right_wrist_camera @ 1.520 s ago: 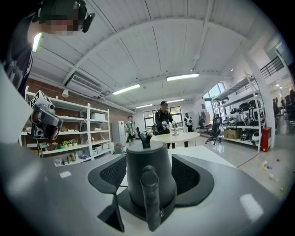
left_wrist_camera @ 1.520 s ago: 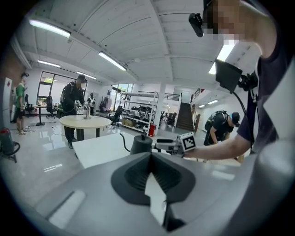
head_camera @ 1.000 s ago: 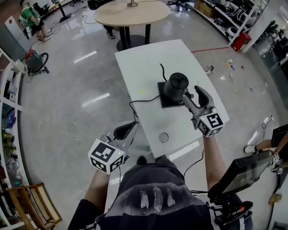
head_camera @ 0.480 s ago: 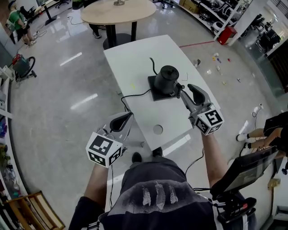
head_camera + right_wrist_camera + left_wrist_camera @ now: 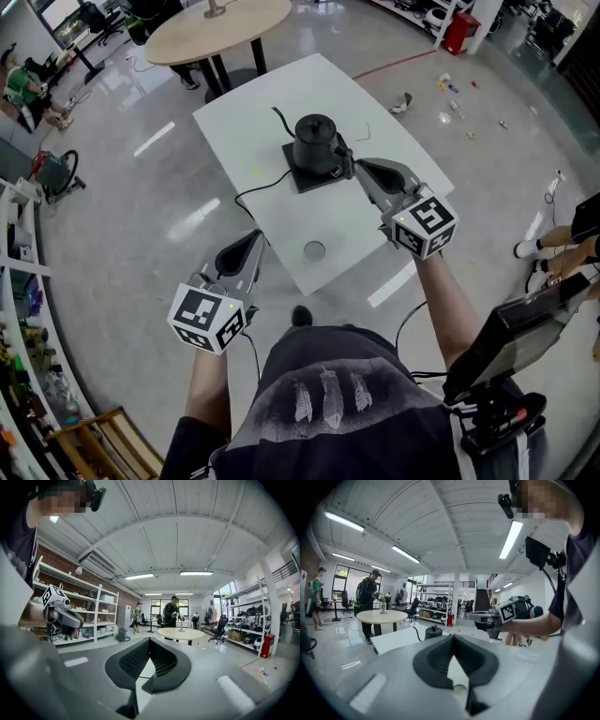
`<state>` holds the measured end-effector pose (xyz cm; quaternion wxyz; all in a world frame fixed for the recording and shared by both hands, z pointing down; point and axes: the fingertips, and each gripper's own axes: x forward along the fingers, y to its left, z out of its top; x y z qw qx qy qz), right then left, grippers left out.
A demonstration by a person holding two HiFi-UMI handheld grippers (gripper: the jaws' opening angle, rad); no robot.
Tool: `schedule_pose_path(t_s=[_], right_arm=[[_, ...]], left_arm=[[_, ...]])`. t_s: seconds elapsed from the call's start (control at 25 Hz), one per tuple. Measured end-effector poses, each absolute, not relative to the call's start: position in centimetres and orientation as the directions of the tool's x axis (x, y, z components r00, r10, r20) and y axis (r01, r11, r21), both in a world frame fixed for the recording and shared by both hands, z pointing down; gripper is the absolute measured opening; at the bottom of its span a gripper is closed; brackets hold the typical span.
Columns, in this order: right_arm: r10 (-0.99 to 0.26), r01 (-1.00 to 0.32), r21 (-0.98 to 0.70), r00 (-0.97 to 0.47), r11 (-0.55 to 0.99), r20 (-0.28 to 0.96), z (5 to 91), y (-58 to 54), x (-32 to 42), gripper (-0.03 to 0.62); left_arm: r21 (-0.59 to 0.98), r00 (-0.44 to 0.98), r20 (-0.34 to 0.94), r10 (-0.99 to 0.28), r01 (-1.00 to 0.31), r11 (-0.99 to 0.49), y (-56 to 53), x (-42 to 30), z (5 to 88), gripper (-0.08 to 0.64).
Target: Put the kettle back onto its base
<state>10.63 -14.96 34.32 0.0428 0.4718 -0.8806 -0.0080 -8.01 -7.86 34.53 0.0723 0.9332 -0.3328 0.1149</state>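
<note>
- Kettle (image 5: pixel 314 141) stands upright on its black base (image 5: pixel 302 180), toward the far part of the white table (image 5: pixel 361 230). It sits the same way in both earlier head views, so it has not shifted on the base over the last second.
- Right gripper (image 5: pixel 361 169): a second ago its jaws stood wide at the kettle's handle. They have just been closing and are now pressed together with nothing between them. Its own view shows only a sliver of table top in the gap behind the tips.
- In the head view the right gripper's tips now lie just beside the handle. Contact cannot be settled from that angle, but no part of the kettle is pinched.
- Left gripper (image 5: pixel 255 242): jaws together at the tips and empty. It hangs off the near left edge of the table, well apart from the kettle, as it did in both earlier frames. From its view the kettle shows low over the jaws, with the right gripper off to the side.
- The cord (image 5: pixel 246 192) runs from the base across the table to the left edge, slack and clear of both grippers.
- Judgement: the release is over and the kettle rests unsupported on its base, so the placing looks complete. All that seems left is drawing the right gripper clear.
- Risk, as judged: the closed tips are close enough to the handle that a careless withdrawal could nudge it.
</note>
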Motion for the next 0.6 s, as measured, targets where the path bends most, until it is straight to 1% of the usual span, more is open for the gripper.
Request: schedule_pose_path(t_s=[0.28, 0.6], right_arm=[[-0.824, -0.826, -0.012, -0.564, 0.564, 0.049, 35.0, -11.3, 15.8, 0.002], [-0.806, -0.806, -0.075, -0.590, 0.587, 0.037, 36.1, -8.1, 20.1, 0.002]], left_arm=[[0.039, 0.734, 0.302, -0.608, -0.647, -0.761, -4.9, -3.1, 35.1, 0.000], [0.013, 0.686, 0.334, -0.647, -0.689, -0.724, -0.9, -0.1, 35.0, 0.000]])
